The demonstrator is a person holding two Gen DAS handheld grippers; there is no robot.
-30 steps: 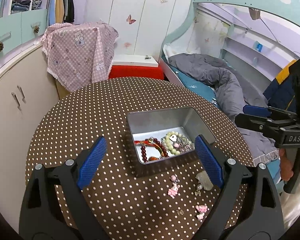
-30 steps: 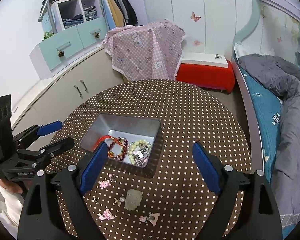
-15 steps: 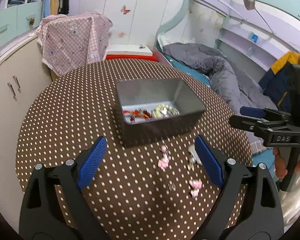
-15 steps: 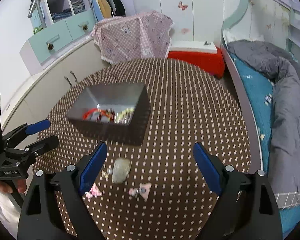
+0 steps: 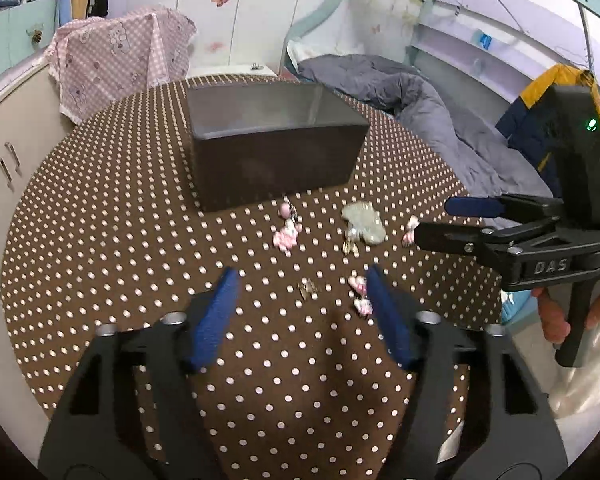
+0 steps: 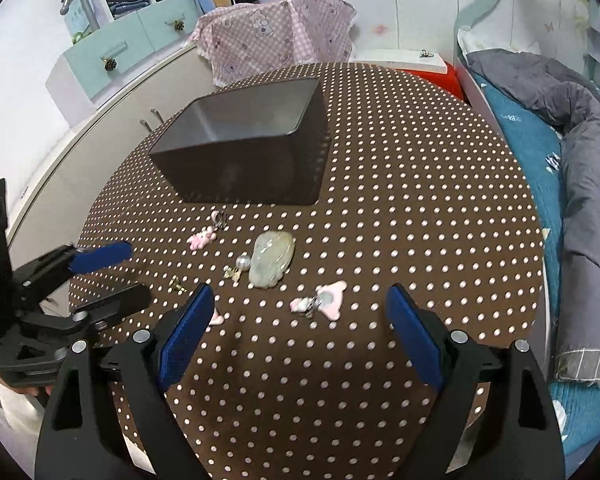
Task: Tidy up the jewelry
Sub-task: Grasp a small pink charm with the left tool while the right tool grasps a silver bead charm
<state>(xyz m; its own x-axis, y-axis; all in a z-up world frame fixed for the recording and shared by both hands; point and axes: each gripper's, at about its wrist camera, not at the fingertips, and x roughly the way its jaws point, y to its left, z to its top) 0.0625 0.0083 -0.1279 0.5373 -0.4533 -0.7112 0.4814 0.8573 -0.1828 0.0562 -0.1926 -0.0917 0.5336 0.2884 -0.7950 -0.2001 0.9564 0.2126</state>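
Left wrist view: left gripper [image 5: 302,284] is dropping low, fingers narrowing yet apart around gold earring [image 5: 307,288] on counter [image 5: 100,240]; right gripper [image 6: 300,300] is hovering, fingers apart, empty; pickup beginning; tin [image 6: 240,148] awaiting behind.

the dark metal box [image 6: 244,152] stands on the far half of the worktop [image 6: 420,208] and blocks a low, straight path across it. just in front of the box, a pale green stone [image 6: 271,259] and small pink charms [image 6: 202,239] lie scattered. right of the box the dotted cloth lies bare to the rim, and the near strip too.
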